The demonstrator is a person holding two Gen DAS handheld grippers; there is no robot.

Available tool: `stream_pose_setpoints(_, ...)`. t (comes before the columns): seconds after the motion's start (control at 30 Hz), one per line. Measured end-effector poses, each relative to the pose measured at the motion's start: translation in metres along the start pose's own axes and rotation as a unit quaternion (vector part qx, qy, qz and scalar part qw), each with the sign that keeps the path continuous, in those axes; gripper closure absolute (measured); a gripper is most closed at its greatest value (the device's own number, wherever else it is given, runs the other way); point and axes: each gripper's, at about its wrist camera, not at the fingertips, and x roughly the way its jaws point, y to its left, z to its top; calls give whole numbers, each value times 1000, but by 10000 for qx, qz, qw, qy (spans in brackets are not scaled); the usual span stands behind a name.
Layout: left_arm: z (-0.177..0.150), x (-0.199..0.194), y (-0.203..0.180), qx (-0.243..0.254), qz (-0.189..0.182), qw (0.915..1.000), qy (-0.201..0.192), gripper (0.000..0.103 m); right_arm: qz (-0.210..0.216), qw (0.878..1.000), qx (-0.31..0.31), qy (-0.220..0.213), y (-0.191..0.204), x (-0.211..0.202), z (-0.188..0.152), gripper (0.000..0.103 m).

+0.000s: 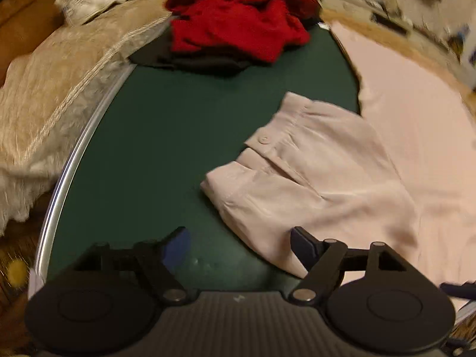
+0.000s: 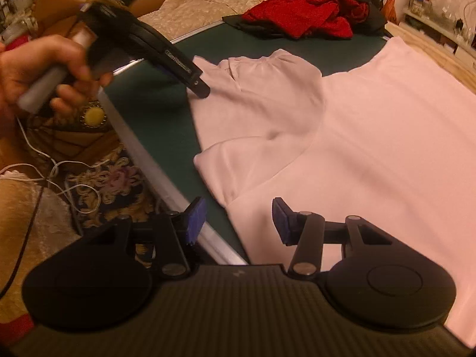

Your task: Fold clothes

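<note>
Pink shirt [image 2: 386, 125] runs off frame; shelf clutter [image 1: 386, 3] blurred.

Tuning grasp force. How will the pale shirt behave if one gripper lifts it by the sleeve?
The pale shirt is probably floppy: its sleeve lies in soft folds. It likely drapes and drags rather than lifting whole, since most of it is spread flat on the green table. It looks thin, so probably light.

Dim warm light, blurred fisheye edges
</note>
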Motion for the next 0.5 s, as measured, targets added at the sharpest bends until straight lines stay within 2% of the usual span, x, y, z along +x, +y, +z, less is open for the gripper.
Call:
stream_pose_setpoints(0.2,7,3,17,-677,-136,9974,-210,27,144,9999,20,5,-2,-3,-2,47)
stream_pose_setpoints(0.23,10,5,16,-686,-81,9973,-261,33,151,9999,41,-5,-3,-3,-3,47)
stream_pose_setpoints(0.27,13,6,14,-655,25,9974,-299,45,160,9999,62,-6,-3,-3,-4,47)
stream_pose_setpoints(0.3,15,7,11,-603,93,9976,-325,53,166,9998,71,-3,-3,-1,-5,47)
stream_pose_setpoints(0.33,17,8,9,-562,151,9977,-348,69,164,9998,71,-4,-3,0,-5,47)
stream_pose_setpoints(0.37,20,10,8,-595,158,9975,-351,81,160,9998,69,-6,-3,1,-6,47)
stream_pose_setpoints(0.43,24,12,11,-766,117,9963,-368,91,168,9998,70,-18,-1,10,-4,47)
stream_pose_setpoints(0.5,26,9,14,-796,105,9956,-475,93,204,9998,67,-16,-1,21,-3,47)
